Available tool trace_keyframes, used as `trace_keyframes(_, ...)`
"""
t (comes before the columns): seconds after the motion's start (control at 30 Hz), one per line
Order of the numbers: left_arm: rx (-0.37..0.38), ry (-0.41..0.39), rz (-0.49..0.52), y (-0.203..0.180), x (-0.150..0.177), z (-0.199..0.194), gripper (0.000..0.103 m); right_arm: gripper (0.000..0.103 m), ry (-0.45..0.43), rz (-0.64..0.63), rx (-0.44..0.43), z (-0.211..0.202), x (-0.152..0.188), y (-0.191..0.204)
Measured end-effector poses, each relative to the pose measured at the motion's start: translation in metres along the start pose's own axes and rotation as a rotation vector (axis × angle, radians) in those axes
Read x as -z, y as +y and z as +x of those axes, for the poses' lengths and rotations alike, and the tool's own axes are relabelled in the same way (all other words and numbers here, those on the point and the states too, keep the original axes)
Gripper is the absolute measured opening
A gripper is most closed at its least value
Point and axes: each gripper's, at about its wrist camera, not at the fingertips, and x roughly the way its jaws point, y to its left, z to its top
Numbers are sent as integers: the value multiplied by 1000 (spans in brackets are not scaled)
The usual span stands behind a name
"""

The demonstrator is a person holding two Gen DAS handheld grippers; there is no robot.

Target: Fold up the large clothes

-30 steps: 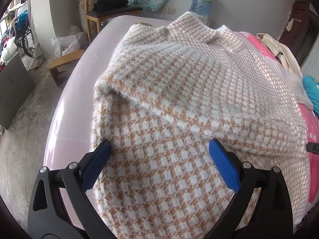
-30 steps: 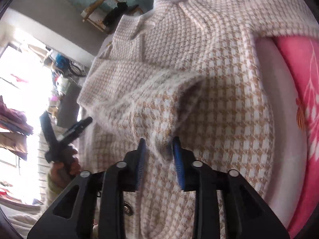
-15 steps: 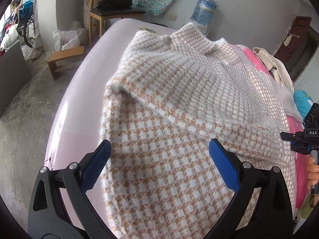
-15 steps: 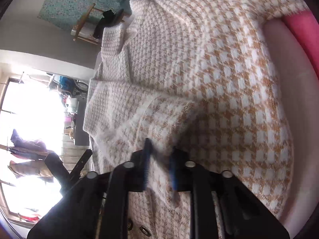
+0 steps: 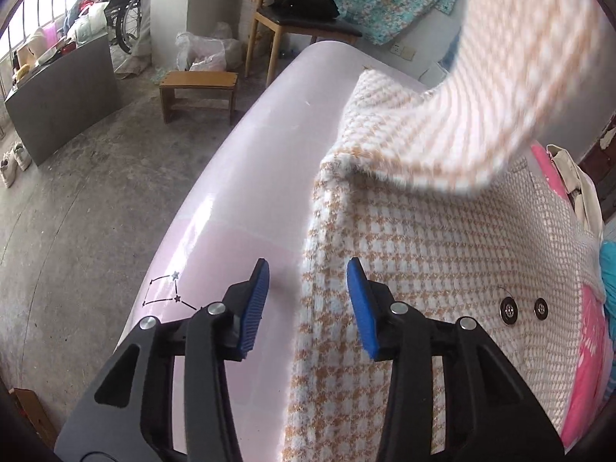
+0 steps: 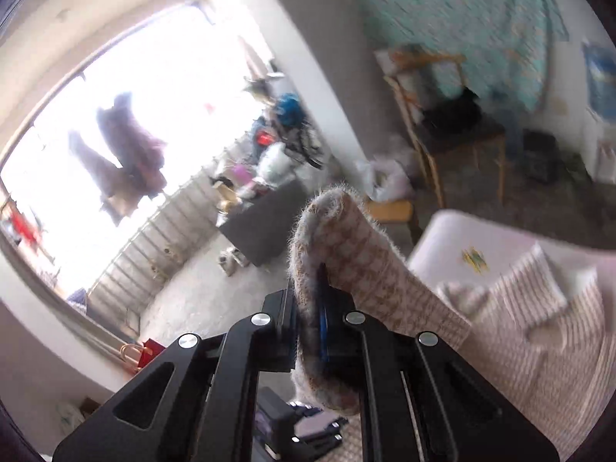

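A fuzzy white-and-tan checked cardigan (image 5: 442, 254) lies spread on a pale pink bed (image 5: 246, 177), with two metal snaps (image 5: 508, 310) near its front. Its sleeve (image 5: 496, 88) is lifted and blurred across the top right of the left wrist view. My left gripper (image 5: 308, 302) is open and empty, straddling the cardigan's left edge near the hem. My right gripper (image 6: 308, 308) is shut on the sleeve cuff (image 6: 338, 238) and holds it high above the bed (image 6: 462, 238).
A wooden chair (image 5: 296, 19) with a black bag and a low wooden stool (image 5: 198, 90) stand on the concrete floor left of the bed. A pink quilt (image 5: 589, 331) and a beige garment (image 5: 577, 188) lie along the bed's right side.
My right gripper has lifted the sleeve cuff high off the cardigan, swinging toward the window. My left gripper has moved left to the cardigan's edge and narrowed its opening.
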Motion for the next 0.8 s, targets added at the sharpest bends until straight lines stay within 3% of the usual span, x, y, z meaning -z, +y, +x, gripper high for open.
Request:
trace_keyframes(0.07,-18,-12,12,-2,-4,0,39,8,-73,-90,16,-21,-16,19)
trace_keyframes(0.13,-30,-9,20,-3,-7,3,36,8,-102,-90,77,-39,-15,-2)
trace_keyframes(0.23,-41,17,22,-4,-8,10,23,8,-51,40,229,-55,20,-86)
trace_keyframes(0.33,-40,17,45,-6,-6,13,17,8,75,229,431,-63,87,-188)
trace_keyframes(0.43,-47,17,73,-12,-5,15,12,8,156,431,486,-73,148,-256)
trace_keyframes(0.5,-53,24,80,-14,-6,15,11,8,165,447,521,-82,169,-267)
trace_keyframes(0.63,-52,36,83,-13,-7,15,11,8,149,474,502,-100,184,-277)
trace_keyframes(0.8,-59,34,94,-12,-7,17,11,8,238,455,609,-92,206,-302)
